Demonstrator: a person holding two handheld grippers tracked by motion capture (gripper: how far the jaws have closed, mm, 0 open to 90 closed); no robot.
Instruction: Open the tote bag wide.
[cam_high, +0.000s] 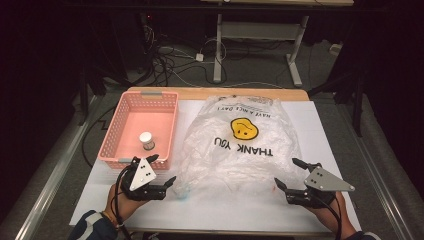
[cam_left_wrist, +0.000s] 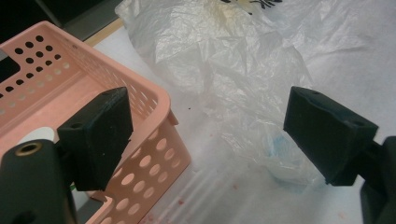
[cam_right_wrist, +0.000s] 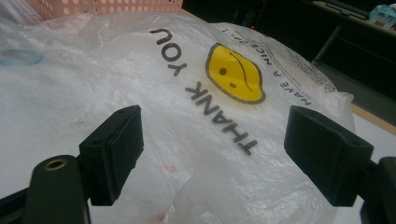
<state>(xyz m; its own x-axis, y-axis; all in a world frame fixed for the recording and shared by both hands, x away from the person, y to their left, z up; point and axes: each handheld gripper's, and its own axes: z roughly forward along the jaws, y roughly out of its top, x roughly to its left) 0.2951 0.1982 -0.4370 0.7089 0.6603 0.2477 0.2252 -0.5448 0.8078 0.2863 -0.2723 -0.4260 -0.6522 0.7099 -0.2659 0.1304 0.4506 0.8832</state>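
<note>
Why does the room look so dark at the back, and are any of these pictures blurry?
High view: light falls on the table while the floor behind is dim; the plastic bag is sharp. Left gripper view: the near jaws and the pink basket look soft. Right gripper view: the bag's print is crisp, the jaws slightly blurred.

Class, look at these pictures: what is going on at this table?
A person holds two black two-jaw grippers at the near edge of a crumpled clear plastic bag with a yellow smiley face. The left gripper and right gripper are both open, holding nothing. Beside the bag, a pink perforated plastic basket holds a small white-capped container.
</note>
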